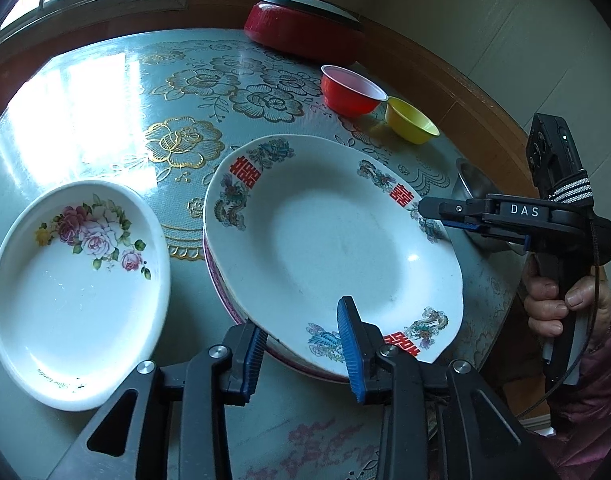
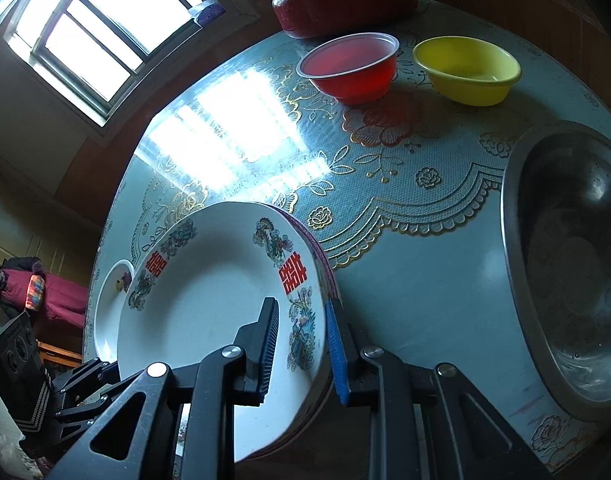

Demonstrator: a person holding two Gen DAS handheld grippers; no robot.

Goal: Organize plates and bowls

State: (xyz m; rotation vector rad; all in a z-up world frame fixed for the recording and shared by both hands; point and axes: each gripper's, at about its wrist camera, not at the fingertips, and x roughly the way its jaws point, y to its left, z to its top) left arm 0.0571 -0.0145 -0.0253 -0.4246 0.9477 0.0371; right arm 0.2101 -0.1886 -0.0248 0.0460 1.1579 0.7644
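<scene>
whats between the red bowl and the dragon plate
Only bare tablecloth, no dish; the left wrist view shows this stretch between the red bowl and the dragon plate.

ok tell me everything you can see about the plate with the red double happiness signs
The white plate is a glossy, ceramic-looking oval dish with a shallow well; red double-happiness signs and dragon-and-phoenix motifs ring its rim. It is empty and tops a stack on a pink-rimmed plate. The left tool and right tool straddle opposite edges, jaws open.
</scene>
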